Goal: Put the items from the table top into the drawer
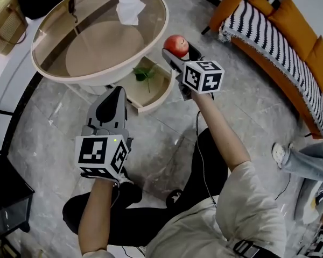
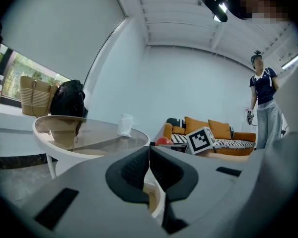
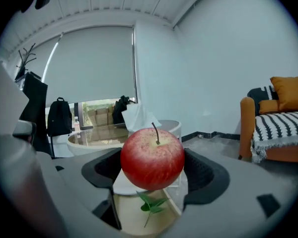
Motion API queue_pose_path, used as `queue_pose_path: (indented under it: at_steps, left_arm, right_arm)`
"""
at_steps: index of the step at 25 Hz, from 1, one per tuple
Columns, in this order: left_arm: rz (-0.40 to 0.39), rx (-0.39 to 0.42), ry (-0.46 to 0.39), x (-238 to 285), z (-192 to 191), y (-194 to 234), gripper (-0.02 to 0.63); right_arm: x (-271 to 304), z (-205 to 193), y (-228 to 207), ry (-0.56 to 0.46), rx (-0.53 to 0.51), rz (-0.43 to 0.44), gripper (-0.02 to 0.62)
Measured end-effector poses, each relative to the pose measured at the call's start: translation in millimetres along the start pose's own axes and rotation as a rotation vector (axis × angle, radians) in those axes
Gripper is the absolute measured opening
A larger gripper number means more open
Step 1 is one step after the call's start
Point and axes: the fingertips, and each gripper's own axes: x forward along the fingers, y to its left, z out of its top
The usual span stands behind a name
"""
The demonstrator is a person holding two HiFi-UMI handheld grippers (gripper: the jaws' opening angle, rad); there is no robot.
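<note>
My right gripper [image 1: 176, 49] is shut on a red apple [image 1: 176, 45], held in the air above the front right corner of the open drawer [image 1: 160, 93]. In the right gripper view the apple [image 3: 152, 157] sits between both pads, with a green leaf sprig [image 3: 150, 205] on the drawer floor below. A crumpled white tissue [image 1: 131, 7] lies on the oval glass table top [image 1: 54, 42]. My left gripper [image 1: 118, 91] is shut and empty, low and just left of the drawer; its jaws [image 2: 149, 158] touch.
An orange sofa [image 1: 290, 47] with a striped throw runs along the right. A dark bag [image 2: 68, 99] and a straw bag [image 2: 34, 95] sit on the sill behind the table. A person [image 2: 263, 105] stands at the right, and a black stand [image 1: 5, 198] is at the lower left.
</note>
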Motion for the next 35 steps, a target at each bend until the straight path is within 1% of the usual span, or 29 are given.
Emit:
queue_pose_path:
  at_steps: [3,7,11,14,16,18,21,23,25,28,30,35]
  left_arm:
    - [0.003,-0.001,0.015,-5,-7,-1,0.021]
    - [0.003,0.019,0.055,-6,-19,-3,0.021]
    - [-0.018,0.049,0.089,-3,-32,-13,0.021]
    - [-0.056,0.081,0.127,-1,-45,-31,0.021]
    - [-0.090,0.094,0.143,0,-53,-42,0.021]
    - [-0.111,0.098,0.129,2,-55,-49,0.021]
    - [-0.119,0.083,0.114,1,-52,-50,0.021]
    - [-0.117,0.081,0.108,1,-50,-46,0.021]
    - [-0.110,0.086,0.103,3,-49,-38,0.021]
    - [-0.104,0.055,0.100,5,-49,-27,0.021]
    - [-0.115,0.037,0.094,6,-48,-26,0.021]
    - [-0.140,0.023,0.078,10,-41,-29,0.021]
  right_arm:
    - [12,-55,0,0.098,0.019,-0.001,0.367]
    - [39,-123,18,0.228,0.007,0.028,0.367]
    - [73,-170,46,0.335,-0.008,0.069,0.367]
    - [93,-197,62,0.410,-0.012,0.083,0.367]
    - [103,-212,68,0.459,-0.003,0.079,0.367]
    - [110,-227,76,0.515,-0.016,0.090,0.367]
    - [121,-247,88,0.610,-0.050,0.124,0.367]
    - [126,-255,90,0.651,-0.062,0.139,0.367]
    - [130,-260,92,0.676,-0.076,0.144,0.367]
    - [137,-272,97,0.719,-0.107,0.163,0.367]
    - [142,-278,98,0.745,-0.129,0.174,0.367]
    - [154,-292,100,0.774,-0.180,0.192,0.367]
